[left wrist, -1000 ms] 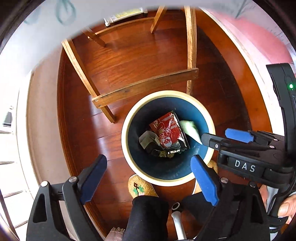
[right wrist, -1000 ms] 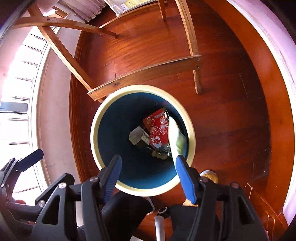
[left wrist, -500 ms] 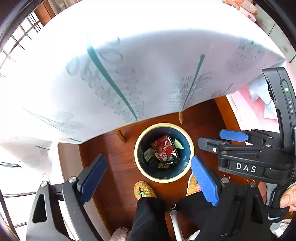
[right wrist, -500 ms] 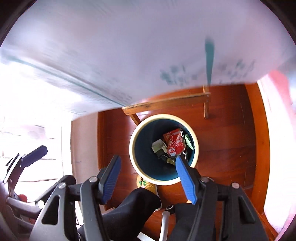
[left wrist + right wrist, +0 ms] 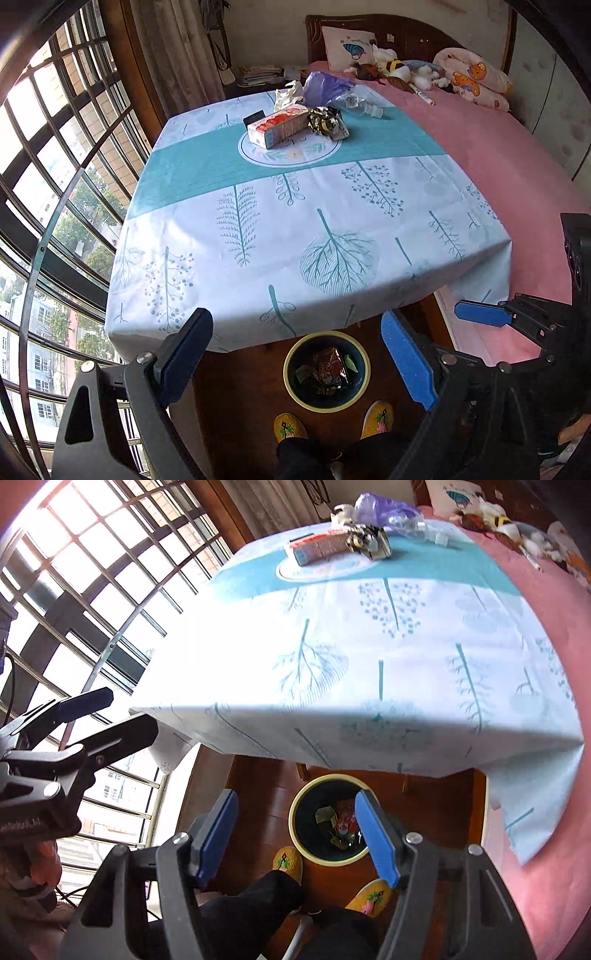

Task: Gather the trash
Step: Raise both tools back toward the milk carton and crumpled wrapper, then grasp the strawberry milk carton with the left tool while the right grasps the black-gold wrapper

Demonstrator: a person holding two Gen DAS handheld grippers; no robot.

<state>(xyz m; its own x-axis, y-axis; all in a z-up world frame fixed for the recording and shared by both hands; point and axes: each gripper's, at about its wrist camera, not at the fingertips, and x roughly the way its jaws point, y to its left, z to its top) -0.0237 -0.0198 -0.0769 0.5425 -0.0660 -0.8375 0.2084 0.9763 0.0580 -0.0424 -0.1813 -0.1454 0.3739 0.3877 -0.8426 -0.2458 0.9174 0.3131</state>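
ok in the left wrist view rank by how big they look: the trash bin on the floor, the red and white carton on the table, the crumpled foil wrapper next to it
1. Round cream-rimmed dark blue trash bin, clearly largest, though also nearest the camera.
2. Red and white carton.
3. Crumpled foil wrapper, smallest. It sits beside the carton at similar distance, so that pair's order is sound.

**Pretty much nothing readable here**

Only lettering I can spot is a small white line on the body of the left gripper (image 5: 38,825), seen far left of the right gripper's fingers, and it's too blurry to make out. The carton (image 5: 277,130) on the table ahead has print on its side, too small to read.
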